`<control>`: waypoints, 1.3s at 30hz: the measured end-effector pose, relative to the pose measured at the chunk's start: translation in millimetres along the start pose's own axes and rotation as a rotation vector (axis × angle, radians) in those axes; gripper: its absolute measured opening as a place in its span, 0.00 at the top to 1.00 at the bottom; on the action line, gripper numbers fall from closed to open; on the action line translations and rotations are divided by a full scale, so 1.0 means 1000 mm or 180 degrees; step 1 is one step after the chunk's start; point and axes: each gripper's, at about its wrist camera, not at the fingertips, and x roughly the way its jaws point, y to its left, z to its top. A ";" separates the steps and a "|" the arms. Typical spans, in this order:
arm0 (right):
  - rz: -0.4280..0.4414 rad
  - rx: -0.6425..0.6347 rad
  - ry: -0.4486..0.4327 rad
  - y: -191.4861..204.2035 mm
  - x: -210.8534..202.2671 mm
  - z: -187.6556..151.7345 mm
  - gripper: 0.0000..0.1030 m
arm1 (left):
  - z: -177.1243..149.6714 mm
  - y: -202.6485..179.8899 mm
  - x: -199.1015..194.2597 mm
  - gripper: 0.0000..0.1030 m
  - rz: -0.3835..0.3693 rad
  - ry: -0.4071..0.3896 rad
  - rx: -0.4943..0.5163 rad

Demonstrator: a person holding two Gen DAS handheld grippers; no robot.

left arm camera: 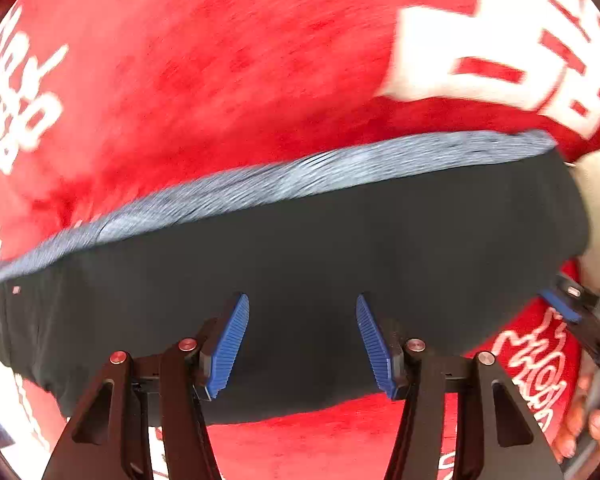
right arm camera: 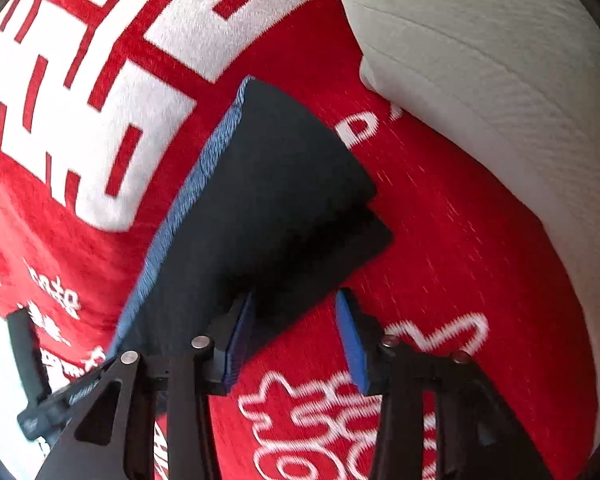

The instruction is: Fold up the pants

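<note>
**Both grippers apart over folded dark pants**

Left gripper [left arm camera: 302,340] hangs straight above the pants [left arm camera: 300,272], blue pads parted, nothing between them, clear of the cloth. Right gripper [right arm camera: 294,336] comes in at a slant, jaws apart too, straddling the near corner of the pants [right arm camera: 268,208] without pinching it. The pants lie folded in a dark block, blue-grey waistband [left arm camera: 284,176] along one edge, on a red blanket [left arm camera: 204,80] with white lettering. A pale cushion [right arm camera: 480,60] sits beyond, and fingers [left arm camera: 580,428] show at the edge
</note>
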 end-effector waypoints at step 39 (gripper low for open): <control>0.0510 -0.0112 -0.0317 0.060 -0.029 -0.008 0.96 | -0.030 -0.172 -0.028 0.62 -0.0447 -0.0223 0.0900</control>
